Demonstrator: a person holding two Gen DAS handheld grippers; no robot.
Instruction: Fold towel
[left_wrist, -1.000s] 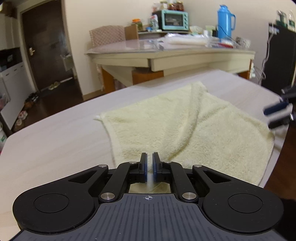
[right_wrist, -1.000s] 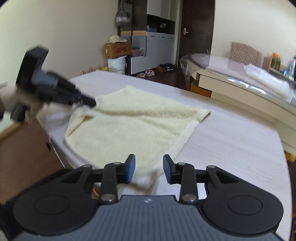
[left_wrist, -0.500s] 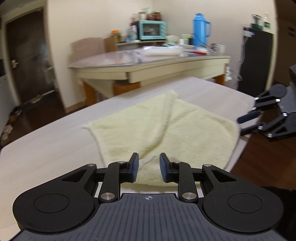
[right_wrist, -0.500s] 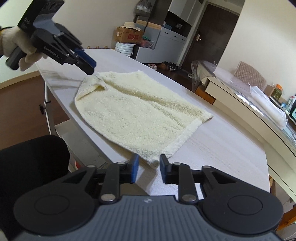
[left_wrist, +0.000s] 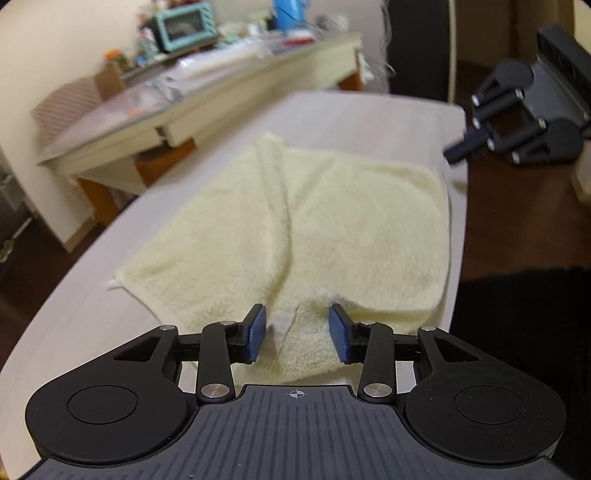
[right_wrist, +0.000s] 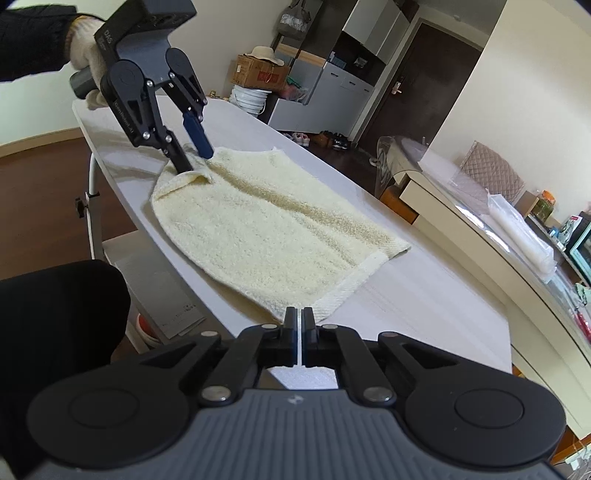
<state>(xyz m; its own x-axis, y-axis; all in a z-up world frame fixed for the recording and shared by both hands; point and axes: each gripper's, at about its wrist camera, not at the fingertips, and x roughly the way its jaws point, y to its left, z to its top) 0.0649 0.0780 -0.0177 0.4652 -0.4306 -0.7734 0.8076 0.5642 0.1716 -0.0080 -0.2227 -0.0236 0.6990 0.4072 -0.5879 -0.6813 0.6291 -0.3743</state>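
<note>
Right wrist view shows our surface (right_wrist: 424, 295), long and pale, with the yellow towel (right_wrist: 266, 229) lying flat on it near our edge. We see the towel is longer one way than the other. Its long way runs along the near edge of the surface, from our right tool (right_wrist: 299, 325) over to our left tool (right_wrist: 192, 155). One short end with a woven band sits by the right tool, and the other short end sits under the left tool.

A moment ago our right tool had its two pads apart, just in front of the towel corner. Now the pads are pressed together on that corner, and a bit of white towel shows behind them. So we think the right side is ready to lift.

Our left tool (left_wrist: 297, 338) went the other way. A second ago its pads were nearly together, and now they are wide apart, with the other near corner of the towel (left_wrist: 314, 229) bunched up between them. It is not holding anything yet.

We think the left tool has to pinch its corner next. Then both corners can go up and over to the far side to make the fold.
</note>
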